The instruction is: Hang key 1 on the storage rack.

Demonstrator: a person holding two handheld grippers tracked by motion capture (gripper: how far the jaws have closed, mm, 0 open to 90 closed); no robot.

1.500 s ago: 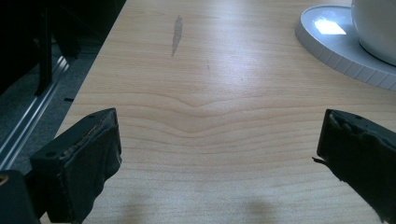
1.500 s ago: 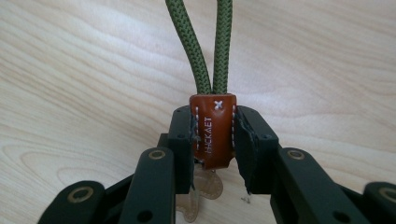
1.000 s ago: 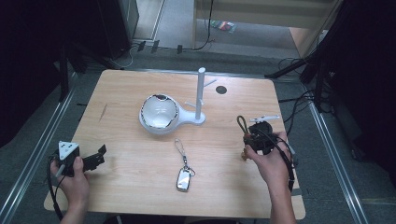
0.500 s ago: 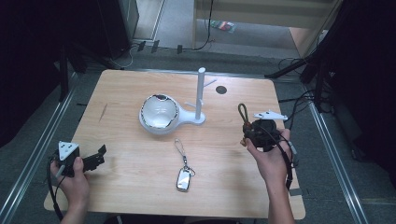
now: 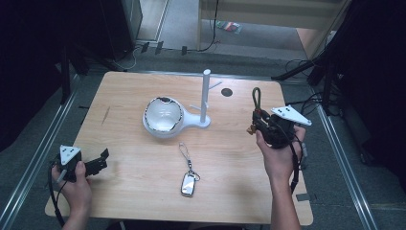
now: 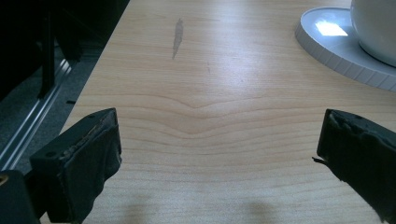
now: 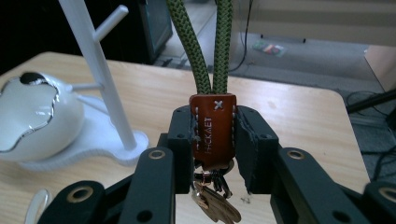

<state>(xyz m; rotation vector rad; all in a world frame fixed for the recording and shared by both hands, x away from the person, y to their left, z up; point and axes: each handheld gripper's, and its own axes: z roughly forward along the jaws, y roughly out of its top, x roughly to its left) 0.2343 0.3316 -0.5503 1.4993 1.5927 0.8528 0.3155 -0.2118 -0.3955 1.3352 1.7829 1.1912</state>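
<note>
My right claw [image 7: 212, 140] is clamped on the brown leather tab of a keychain [image 7: 212, 126], its green cord loop [image 5: 257, 98] standing upright above the jaws and a small metal charm dangling below them. I hold it above the right side of the wooden table [image 5: 119, 96], to the right of the white peg stand [image 5: 206, 98]. My left claw [image 6: 219, 158] rests low at the table's near left corner, jaws wide apart over bare wood. A car key fob [image 5: 188, 184] lies flat between my hands.

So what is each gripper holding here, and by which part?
Right gripper clamps the keychain by its brown leather tab, green cord loop upward. Left gripper is open, holding nothing.
</note>
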